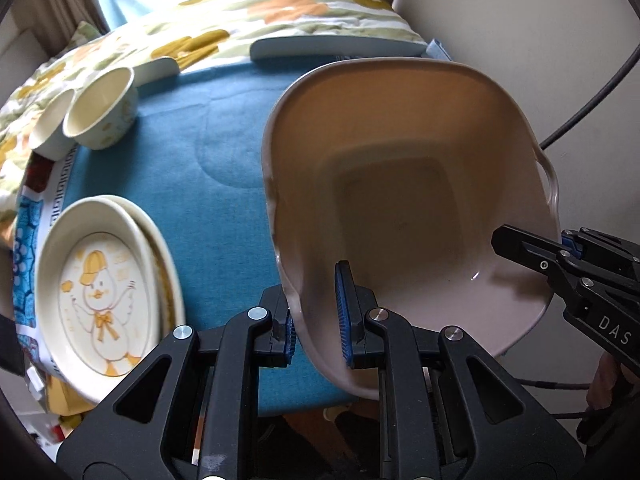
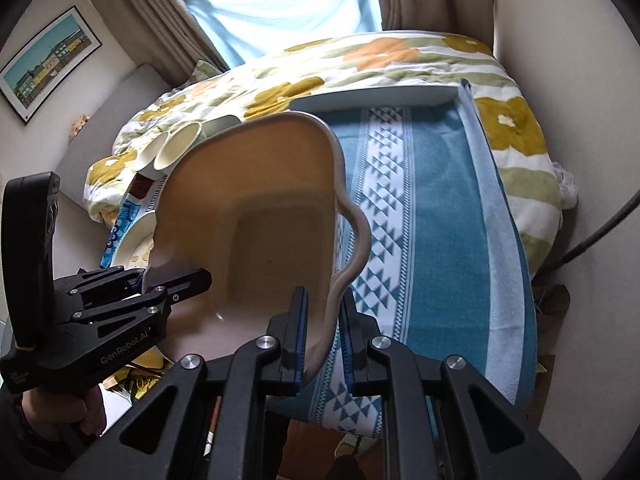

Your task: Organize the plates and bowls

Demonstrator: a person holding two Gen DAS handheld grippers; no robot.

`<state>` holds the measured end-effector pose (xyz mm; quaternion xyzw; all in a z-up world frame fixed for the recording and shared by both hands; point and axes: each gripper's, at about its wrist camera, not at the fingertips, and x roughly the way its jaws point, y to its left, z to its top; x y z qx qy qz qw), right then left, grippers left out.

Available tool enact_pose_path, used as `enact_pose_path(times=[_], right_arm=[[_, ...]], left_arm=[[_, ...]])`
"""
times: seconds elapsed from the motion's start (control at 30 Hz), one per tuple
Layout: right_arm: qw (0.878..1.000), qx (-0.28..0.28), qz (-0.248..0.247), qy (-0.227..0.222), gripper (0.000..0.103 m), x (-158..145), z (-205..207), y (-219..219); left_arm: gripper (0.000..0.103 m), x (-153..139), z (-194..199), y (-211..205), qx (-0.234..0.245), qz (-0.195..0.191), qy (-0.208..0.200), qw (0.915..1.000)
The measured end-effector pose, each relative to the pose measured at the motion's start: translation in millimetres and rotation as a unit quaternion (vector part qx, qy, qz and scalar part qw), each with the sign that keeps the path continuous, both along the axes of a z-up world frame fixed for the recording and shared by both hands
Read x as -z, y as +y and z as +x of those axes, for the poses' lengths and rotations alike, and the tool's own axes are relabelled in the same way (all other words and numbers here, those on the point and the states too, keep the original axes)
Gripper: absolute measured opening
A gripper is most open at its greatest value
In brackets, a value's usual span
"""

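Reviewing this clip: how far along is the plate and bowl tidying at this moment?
Looks done: two duck-print plates lie stacked, and two small cups sit side by side on the teal cloth. In hand: the left gripper and right gripper both clamp the rim of the beige square basin, held tilted above the cloth. Left: the dishes are not yet in it.

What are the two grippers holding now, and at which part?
Both hold the beige square basin: the left gripper is clamped on its left rim, the right gripper on its right rim beside the wavy handle.
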<state>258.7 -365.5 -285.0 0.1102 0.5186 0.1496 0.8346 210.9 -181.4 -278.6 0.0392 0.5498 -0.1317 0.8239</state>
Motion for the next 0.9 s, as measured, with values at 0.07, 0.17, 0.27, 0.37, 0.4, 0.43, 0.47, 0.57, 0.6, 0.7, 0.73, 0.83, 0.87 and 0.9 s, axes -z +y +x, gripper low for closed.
enact_pose_path(times=[0.07,0.17,0.27,0.37,0.4,0.43,0.47,0.57,0.6,0.7,0.73,0.83,0.87,0.9], right_arm=[[1.000,0.007,0.001,0.008,0.014,10.2,3.6,-9.0],[1.000,0.014,0.003,0.019,0.014,23.2,9.0,-20.3],[0.999,0.018,0.003,0.027,0.014,33.8,11.9,-28.8],[0.999,0.024,0.007,0.038,0.014,44.0,13.4,-37.0],[0.999,0.026,0.009,0.042,0.014,47.0,14.2,-39.3],[0.999,0.026,0.013,0.044,0.014,49.0,14.0,-41.4],[0.998,0.026,0.015,0.046,0.014,50.6,13.6,-43.1],[0.998,0.028,0.019,0.049,0.014,52.9,13.0,-45.6],[0.998,0.029,0.021,0.050,0.014,53.3,12.8,-46.6],[0.997,0.033,0.031,0.057,0.014,55.0,13.4,-49.0],[0.997,0.031,0.036,0.061,0.014,55.6,14.2,-49.3],[0.996,0.033,0.051,0.069,0.014,56.8,15.5,-49.9],[0.995,0.035,0.058,0.070,0.015,57.1,15.8,-50.6],[0.995,0.038,0.066,0.070,0.019,57.1,15.9,-51.3]], left_arm=[[0.013,12.5,2.6,-12.4,0.004,0.005,0.008,0.9999],[0.013,28.9,6.9,-26.1,0.008,0.012,0.021,0.9997],[0.013,40.5,12.1,-35.8,0.012,0.016,0.030,0.9994],[0.013,46.7,17.0,-45.2,0.015,0.020,0.034,0.9991],[0.013,47.3,19.1,-46.7,0.016,0.022,0.034,0.9991],[0.013,47.5,20.4,-47.9,0.017,0.023,0.032,0.9991],[0.013,47.5,21.2,-49.4,0.018,0.025,0.030,0.9991],[0.013,46.2,20.6,-52.1,0.020,0.030,0.029,0.9989],[0.013,46.3,22.6,-54.0,0.020,0.031,0.029,0.9989],[0.017,46.8,25.0,-55.5,0.021,0.040,0.028,0.9986],[0.018,46.7,25.2,-56.4,0.022,0.042,0.026,0.9985],[0.028,46.4,26.4,-59.5,0.024,0.050,0.024,0.9982],[0.041,45.6,26.0,-60.2,0.026,0.051,0.021,0.9981],[0.060,44.4,25.5,-60.9,0.028,0.052,0.017,0.9981]])
